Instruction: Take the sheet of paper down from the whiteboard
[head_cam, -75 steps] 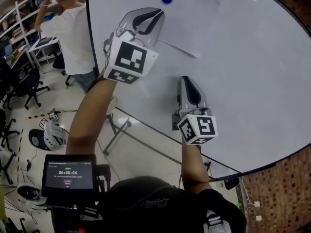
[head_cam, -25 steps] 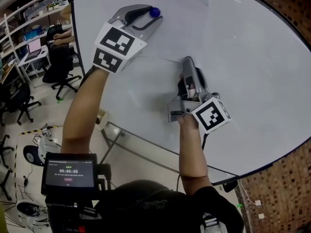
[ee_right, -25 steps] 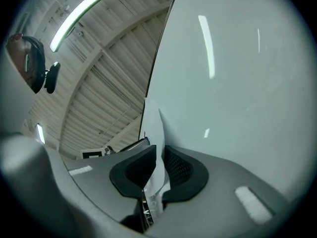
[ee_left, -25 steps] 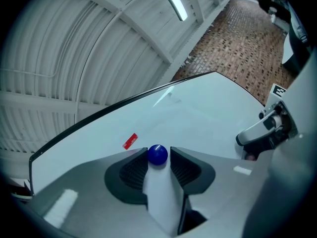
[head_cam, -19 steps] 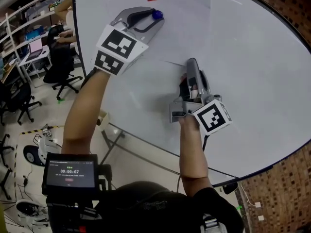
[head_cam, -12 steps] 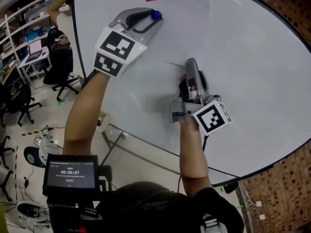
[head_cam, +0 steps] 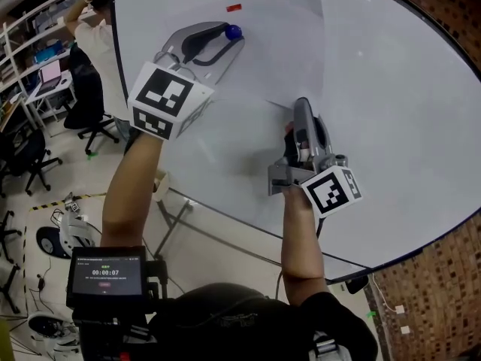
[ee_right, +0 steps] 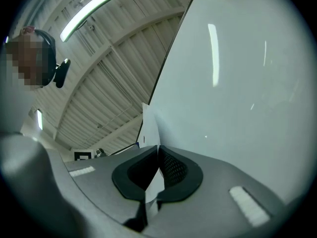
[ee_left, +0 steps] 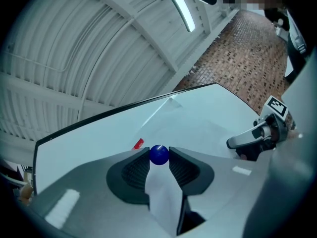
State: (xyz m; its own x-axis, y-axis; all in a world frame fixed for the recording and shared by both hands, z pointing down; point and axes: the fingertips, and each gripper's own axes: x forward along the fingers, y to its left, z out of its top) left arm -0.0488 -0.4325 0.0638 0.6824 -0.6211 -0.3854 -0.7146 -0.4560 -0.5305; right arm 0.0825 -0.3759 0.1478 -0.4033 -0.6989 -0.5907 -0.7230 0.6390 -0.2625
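A white sheet of paper (head_cam: 282, 43) hangs high on the whiteboard (head_cam: 391, 126), with a small red magnet (head_cam: 234, 7) near its top left corner. My left gripper (head_cam: 231, 39) reaches up to a blue ball magnet (head_cam: 233, 31) on the sheet's left side. In the left gripper view both jaw tips press on that blue magnet (ee_left: 159, 154), so the left gripper (ee_left: 159, 158) is shut on it. My right gripper (head_cam: 301, 105) is shut on the sheet's lower edge. The paper (ee_right: 150, 125) runs edge-on between the jaws of the right gripper (ee_right: 157, 151).
The whiteboard's stand legs (head_cam: 180, 209) reach the floor below the left arm. Desks, office chairs (head_cam: 30, 145) and a person (head_cam: 94, 32) are at the far left. A small screen (head_cam: 105, 271) sits at my chest. A brick wall (head_cam: 443, 292) borders the right.
Three seconds ago both grippers hung below the sheet, apart from it. Since then the left jaws have closed round the blue magnet and the right jaws have shut on the paper's lower edge.
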